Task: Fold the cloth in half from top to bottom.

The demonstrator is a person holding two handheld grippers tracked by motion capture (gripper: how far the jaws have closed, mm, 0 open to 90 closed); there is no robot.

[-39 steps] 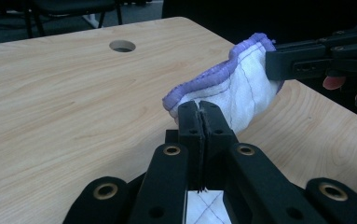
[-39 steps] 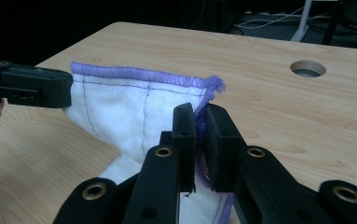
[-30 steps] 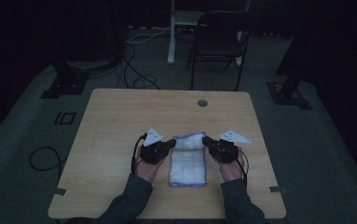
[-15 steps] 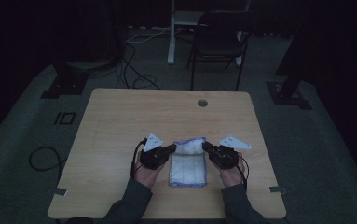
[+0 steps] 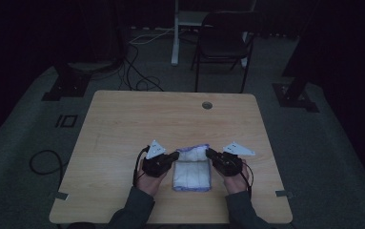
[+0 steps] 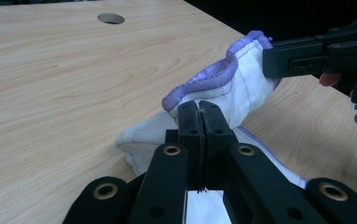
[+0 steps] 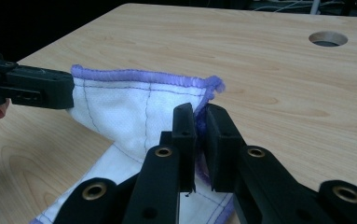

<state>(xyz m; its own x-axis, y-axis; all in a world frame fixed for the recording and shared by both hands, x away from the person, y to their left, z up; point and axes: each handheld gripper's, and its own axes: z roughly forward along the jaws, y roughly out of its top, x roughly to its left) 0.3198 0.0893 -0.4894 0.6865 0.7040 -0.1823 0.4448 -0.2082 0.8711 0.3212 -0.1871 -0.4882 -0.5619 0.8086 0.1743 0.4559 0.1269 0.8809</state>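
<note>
Cloth point(image 5: 192, 172) far edge pinched up, left gripper point(image 5: 174, 156), right gripper point(image 5: 208, 153), jaws closed

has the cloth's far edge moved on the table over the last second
Yes, slightly. In the high view the far edge of the cloth, held by the left gripper and right gripper, has come a little nearer the person, away from the table's round hole.

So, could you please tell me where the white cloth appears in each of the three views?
High view: cloth lies low centre, between both tools.
Left gripper view: centre right, its far edge lifted.
Right gripper view: centre left, purple hem on top.
Shared landmark: the round hole in the table.
</note>
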